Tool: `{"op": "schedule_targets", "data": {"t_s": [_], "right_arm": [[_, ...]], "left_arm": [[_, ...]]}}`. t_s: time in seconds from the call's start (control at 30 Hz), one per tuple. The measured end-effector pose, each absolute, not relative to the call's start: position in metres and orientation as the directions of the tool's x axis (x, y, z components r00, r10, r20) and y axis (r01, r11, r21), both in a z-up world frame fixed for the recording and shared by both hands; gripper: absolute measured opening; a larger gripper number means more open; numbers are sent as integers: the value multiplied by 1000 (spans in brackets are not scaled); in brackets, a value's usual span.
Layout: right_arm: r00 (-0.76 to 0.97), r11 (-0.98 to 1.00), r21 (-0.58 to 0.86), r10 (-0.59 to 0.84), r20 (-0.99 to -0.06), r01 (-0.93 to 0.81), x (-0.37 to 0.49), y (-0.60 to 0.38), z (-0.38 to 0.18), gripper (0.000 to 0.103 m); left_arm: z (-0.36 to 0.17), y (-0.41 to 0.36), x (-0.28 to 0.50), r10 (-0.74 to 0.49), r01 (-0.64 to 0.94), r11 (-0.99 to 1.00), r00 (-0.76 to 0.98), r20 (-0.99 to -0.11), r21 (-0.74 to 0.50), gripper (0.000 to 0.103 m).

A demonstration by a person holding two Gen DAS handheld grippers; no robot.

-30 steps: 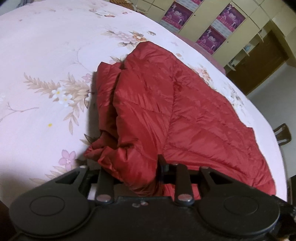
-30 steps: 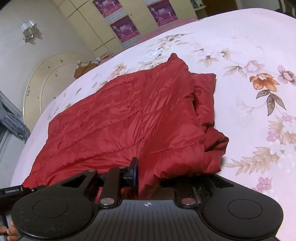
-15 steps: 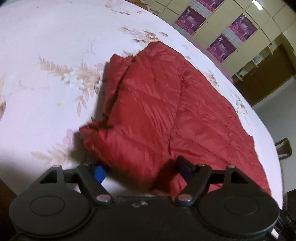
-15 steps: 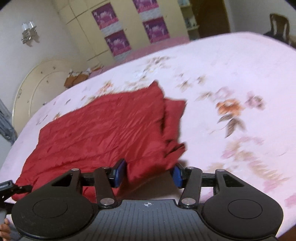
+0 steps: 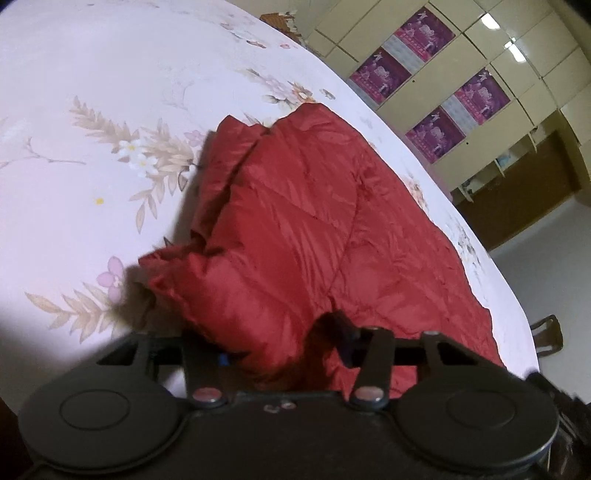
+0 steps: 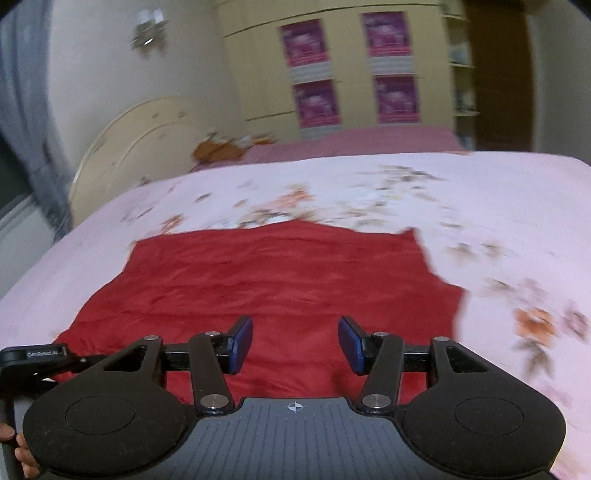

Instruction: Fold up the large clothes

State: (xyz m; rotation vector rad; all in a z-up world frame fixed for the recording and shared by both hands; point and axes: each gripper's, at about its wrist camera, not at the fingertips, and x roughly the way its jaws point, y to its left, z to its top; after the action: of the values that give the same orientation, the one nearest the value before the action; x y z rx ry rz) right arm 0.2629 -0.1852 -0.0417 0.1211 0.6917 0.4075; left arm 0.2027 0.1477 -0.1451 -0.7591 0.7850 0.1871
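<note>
A red quilted down jacket [image 5: 303, 236] lies folded flat on the floral bed sheet [image 5: 74, 184] — one bunched sleeve edge doubled underneath.

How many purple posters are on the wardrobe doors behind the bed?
4, seen in the right wrist view in a two-by-two block on the wardrobe: upper left, upper right, lower left, lower right. Any others beyond the frame would be hidden.

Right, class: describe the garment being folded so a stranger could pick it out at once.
Find the bed with the pale pink floral sheet. Lying on it is the red quilted jacket, partly folded. It is the only solid, deep red thing there, puffy and stitched in panels.
</note>
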Motion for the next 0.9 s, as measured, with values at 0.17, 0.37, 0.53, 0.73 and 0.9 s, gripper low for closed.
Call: {"op": "schedule_targets", "data": {"t_s": [0.17,0.37,0.53,0.73,0.9], "right_arm": [[656,890,193,439,-614,-414,297,-132,-53,12],[633,883,144,425,-647,-446,348,-88,-77,11],[566,883,109,383,-730,-456,374,-63,-116,11],[576,883,58,352,-738,-465,375,-59,-134,11],[577,874,90,390,-717,-478,355,-71,-108,11]], "left_arm": [[-142,154,202,-126,-401,734,712,-691,-547,29],[-141,155,201,-143,-380,750,706,-694,-541,28],[-147,160,205,-180,-387,727,690,-701,-567,34],[-151,159,212,-182,-378,732,694,-697,-567,35],[-148,159,213,-182,-372,740,692,-698,-561,31]]}}
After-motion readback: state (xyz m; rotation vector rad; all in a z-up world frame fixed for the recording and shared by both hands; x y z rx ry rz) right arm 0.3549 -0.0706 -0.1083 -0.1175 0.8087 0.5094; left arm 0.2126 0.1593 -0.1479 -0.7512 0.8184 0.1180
